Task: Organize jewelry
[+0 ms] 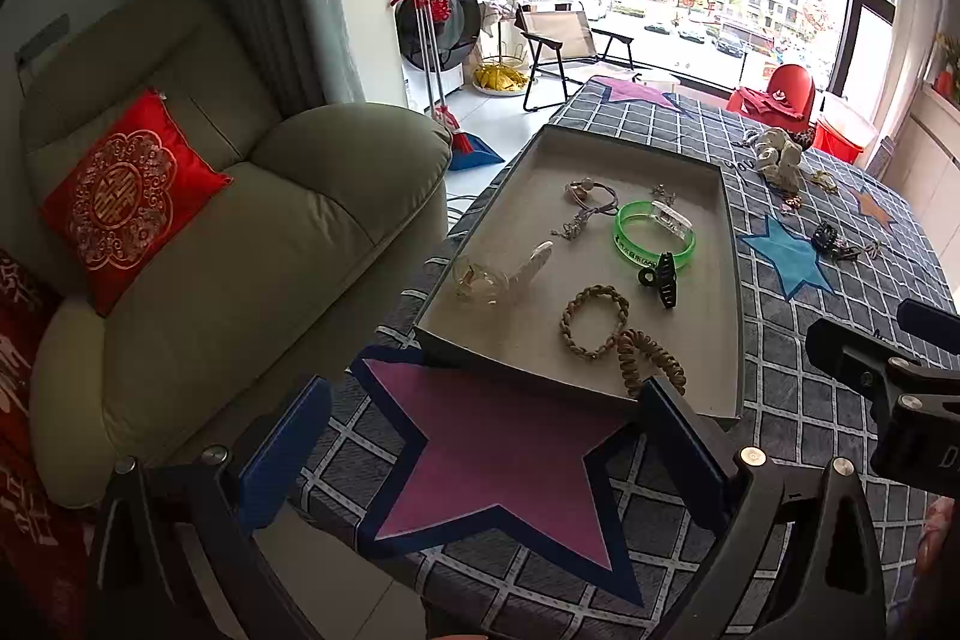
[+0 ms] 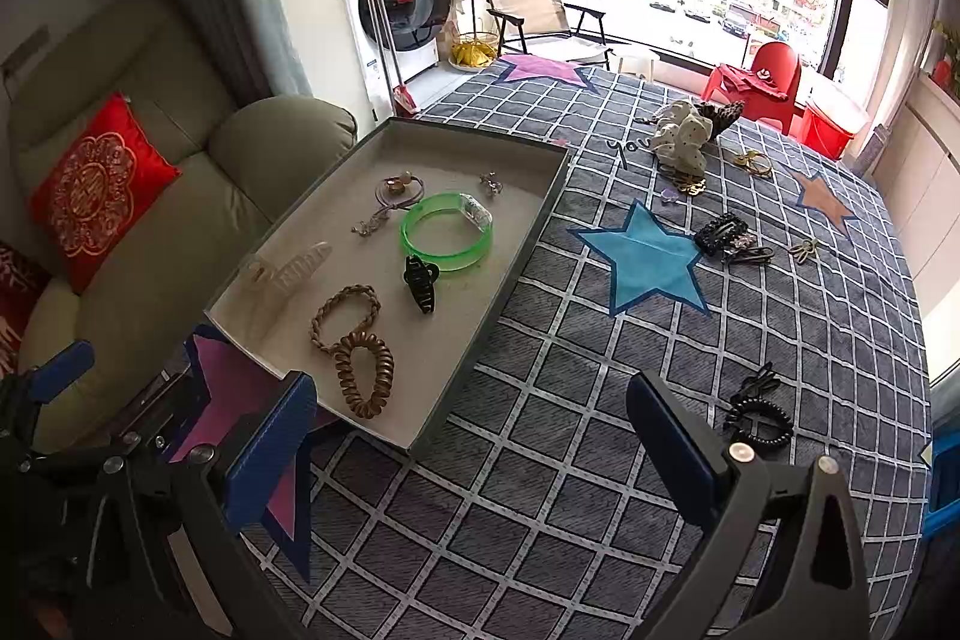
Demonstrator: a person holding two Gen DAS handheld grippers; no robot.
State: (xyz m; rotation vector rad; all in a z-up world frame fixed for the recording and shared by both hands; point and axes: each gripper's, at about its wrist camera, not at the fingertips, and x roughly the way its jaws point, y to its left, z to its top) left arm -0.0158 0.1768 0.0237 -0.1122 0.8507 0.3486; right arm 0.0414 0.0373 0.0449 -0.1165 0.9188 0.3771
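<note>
Checked cloth covered the tabletop (image 2: 540, 460). Both the left tongs (image 1: 486, 451) and the right tongs (image 2: 474, 451) hung open and empty. Nearest the right tongs lay a black coil tie (image 2: 757, 415); the tray (image 2: 510, 280) sat beside. Its springy loops could likely slip or snag the cloth.

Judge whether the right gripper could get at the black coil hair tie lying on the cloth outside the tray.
Probably yes: the right gripper is open and empty, and the black coil hair tie lies on bare cloth beside its right finger, nothing between.
</note>
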